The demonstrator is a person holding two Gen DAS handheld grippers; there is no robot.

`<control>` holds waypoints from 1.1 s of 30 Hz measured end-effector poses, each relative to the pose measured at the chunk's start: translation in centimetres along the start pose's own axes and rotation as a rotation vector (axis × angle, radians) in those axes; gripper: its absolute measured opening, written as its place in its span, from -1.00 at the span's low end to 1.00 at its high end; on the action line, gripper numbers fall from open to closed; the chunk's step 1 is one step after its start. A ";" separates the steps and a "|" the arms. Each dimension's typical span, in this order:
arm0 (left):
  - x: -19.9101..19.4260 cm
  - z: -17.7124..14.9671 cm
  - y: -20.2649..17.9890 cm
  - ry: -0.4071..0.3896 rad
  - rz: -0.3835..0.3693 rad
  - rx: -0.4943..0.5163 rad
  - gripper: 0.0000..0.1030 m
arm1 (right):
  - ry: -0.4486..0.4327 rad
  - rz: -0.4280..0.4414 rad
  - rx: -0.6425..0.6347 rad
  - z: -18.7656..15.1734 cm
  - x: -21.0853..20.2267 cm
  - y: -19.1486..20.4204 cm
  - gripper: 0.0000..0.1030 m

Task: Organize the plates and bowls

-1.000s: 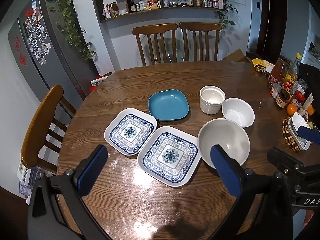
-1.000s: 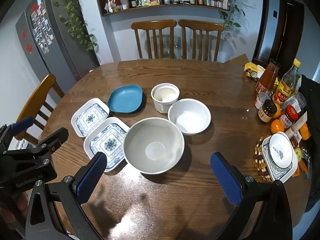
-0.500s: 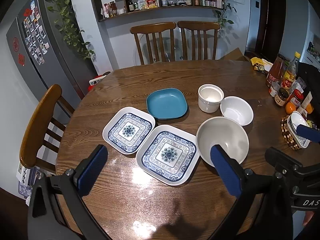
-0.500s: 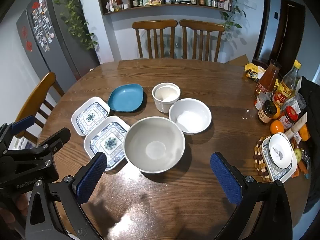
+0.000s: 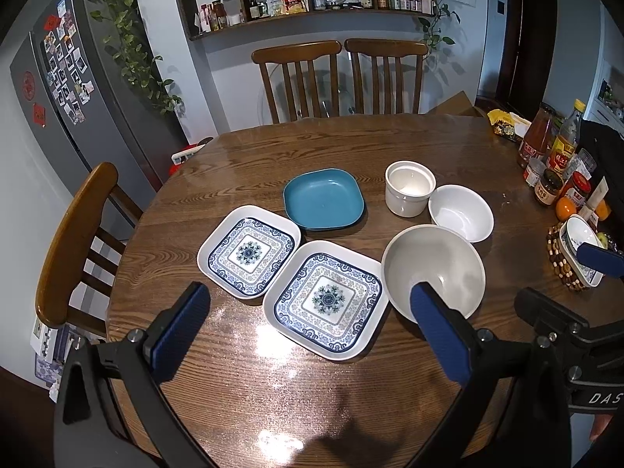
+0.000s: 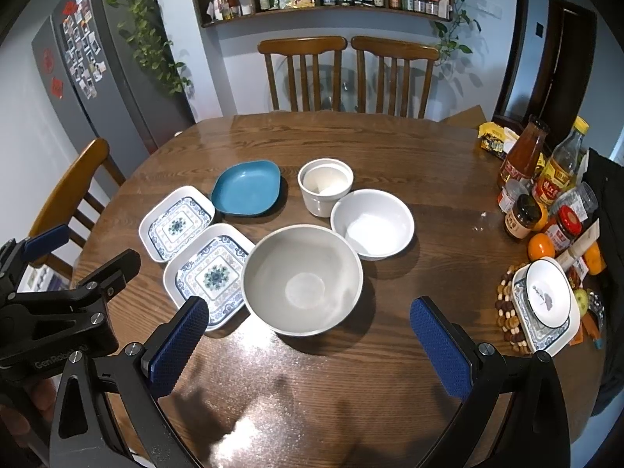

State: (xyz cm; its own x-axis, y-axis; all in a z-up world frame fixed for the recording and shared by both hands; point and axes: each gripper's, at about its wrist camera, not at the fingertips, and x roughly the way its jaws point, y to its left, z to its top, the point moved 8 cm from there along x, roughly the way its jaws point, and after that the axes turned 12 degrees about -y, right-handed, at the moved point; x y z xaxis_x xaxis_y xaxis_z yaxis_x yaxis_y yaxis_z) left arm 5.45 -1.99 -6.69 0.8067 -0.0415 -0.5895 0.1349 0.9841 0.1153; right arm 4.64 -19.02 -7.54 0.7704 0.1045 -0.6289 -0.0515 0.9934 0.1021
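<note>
On the round wooden table [image 5: 390, 148] lie two square blue-patterned plates, one at the left [image 5: 249, 251] [image 6: 176, 223] and one nearer me [image 5: 327, 299] [image 6: 210, 275]. Behind them sits a teal square dish [image 5: 323, 199] [image 6: 246, 188]. A large grey bowl [image 5: 433, 271] [image 6: 302, 279], a smaller white bowl [image 5: 461, 212] [image 6: 372, 223] and a white cup-shaped pot [image 5: 409, 188] [image 6: 325, 186] stand to the right. My left gripper [image 5: 308, 335] hovers open above the near table edge, in front of the nearer plate. My right gripper [image 6: 308, 345] is open too, just short of the grey bowl.
Sauce bottles and jars [image 6: 546, 191], oranges [image 6: 541, 245] and a small dish on a beaded mat [image 6: 544, 298] crowd the table's right edge. Two wooden chairs [image 6: 347, 74] stand behind the table, one more chair [image 5: 74, 234] at the left. A grey fridge [image 5: 78, 89] stands at the far left.
Both views have shifted slightly; the dishes sit a little higher in frame. Both grippers stay open and nothing on the table has moved.
</note>
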 end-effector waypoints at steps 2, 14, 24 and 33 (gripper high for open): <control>0.0 0.0 0.0 0.001 0.000 0.000 0.98 | 0.001 0.001 -0.001 -0.2 0.1 0.1 1.00; 0.1 -0.3 0.0 0.006 -0.004 0.001 0.98 | 0.005 -0.001 0.000 -0.4 0.2 0.3 1.00; 0.3 -0.4 0.2 0.010 -0.013 0.002 0.98 | 0.007 -0.002 0.001 -0.8 0.2 0.3 1.00; 1.1 -1.6 0.4 0.038 -0.062 -0.038 0.98 | 0.026 0.030 0.036 -2.7 0.8 0.9 1.00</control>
State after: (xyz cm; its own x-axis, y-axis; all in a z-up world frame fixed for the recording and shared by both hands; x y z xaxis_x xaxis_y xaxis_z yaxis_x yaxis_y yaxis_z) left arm 5.42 -1.38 -8.59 0.7747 -0.0967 -0.6249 0.1614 0.9858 0.0474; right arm 3.49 -17.95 -10.00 0.7522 0.1355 -0.6449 -0.0505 0.9876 0.1486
